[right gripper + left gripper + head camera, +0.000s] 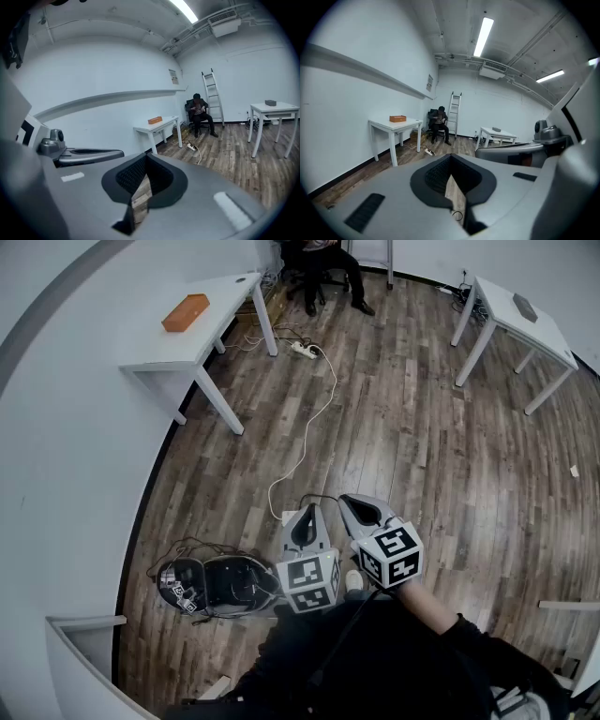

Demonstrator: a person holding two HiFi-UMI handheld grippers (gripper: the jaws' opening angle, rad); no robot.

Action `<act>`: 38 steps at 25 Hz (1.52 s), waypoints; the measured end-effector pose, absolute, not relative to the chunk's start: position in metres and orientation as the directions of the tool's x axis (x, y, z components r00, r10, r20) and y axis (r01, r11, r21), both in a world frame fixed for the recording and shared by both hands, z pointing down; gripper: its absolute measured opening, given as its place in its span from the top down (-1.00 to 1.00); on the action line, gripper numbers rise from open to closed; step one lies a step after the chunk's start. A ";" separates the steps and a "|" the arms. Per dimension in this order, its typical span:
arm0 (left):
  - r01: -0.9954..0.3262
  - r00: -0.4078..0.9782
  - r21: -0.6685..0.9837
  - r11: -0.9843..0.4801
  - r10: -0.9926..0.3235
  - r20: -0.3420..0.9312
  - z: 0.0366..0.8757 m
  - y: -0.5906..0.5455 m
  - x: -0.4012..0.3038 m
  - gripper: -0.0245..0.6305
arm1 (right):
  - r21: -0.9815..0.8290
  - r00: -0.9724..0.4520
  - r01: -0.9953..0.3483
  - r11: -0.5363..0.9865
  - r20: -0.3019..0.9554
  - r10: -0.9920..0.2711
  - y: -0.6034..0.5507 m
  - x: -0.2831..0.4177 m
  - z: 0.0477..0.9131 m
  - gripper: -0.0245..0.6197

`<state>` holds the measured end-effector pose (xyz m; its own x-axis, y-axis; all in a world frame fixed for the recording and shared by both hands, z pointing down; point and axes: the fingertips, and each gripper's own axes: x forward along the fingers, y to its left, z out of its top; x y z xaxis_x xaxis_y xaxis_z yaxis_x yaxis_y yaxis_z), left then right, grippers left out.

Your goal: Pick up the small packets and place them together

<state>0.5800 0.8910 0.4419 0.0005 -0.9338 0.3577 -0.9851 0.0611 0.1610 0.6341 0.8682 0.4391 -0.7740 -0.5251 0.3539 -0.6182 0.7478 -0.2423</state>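
The left hand-held gripper [305, 514] has its jaws pressed together with nothing between them. The right hand-held gripper [350, 503], just beside it, is closed and empty too. Both hang over the wooden floor [422, 427]. No small packets show in any view. The far left bench [220, 304] carries an orange box [186, 312]; the far right bench [546, 334] carries a small grey thing [525, 307]. The first job is probably finding the packets: walk to a bench, spread the jaws before reaching in, and mind the white cable [334, 385] underfoot.
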 end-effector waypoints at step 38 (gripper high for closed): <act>-0.973 0.071 0.230 0.024 -0.915 0.396 0.477 0.780 0.508 0.93 | -0.279 -0.734 -0.675 0.683 0.347 -0.584 0.745 0.584 0.456 0.92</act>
